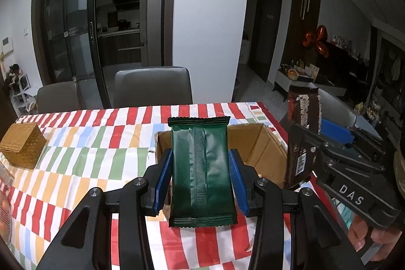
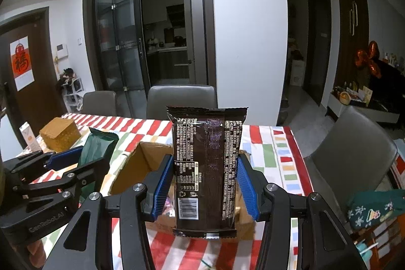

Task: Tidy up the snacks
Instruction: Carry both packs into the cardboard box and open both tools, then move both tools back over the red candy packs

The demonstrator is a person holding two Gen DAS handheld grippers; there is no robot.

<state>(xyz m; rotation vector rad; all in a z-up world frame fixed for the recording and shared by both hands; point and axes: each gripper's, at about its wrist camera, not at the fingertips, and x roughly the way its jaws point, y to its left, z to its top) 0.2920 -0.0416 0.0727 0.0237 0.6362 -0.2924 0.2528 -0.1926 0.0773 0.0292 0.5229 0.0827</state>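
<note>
My left gripper (image 1: 200,177) is shut on a dark green snack packet (image 1: 201,168), held upright with its back seam facing the camera. My right gripper (image 2: 205,180) is shut on a dark brown snack packet (image 2: 206,168), also upright, printed back side and barcode showing. Both are held above an open cardboard box (image 1: 263,156) on the striped tablecloth (image 1: 88,143). In the left wrist view the right gripper (image 1: 316,143) and the brown packet (image 1: 303,123) are at the right. In the right wrist view the left gripper (image 2: 76,161) with the green packet (image 2: 97,146) is at the left.
A woven brown box (image 1: 22,148) stands at the table's left; a white carton (image 2: 30,137) stands beside it. Grey chairs (image 1: 152,86) line the far side, another chair (image 2: 354,151) sits at the right. Some wrappers lie inside the cardboard box (image 2: 131,168).
</note>
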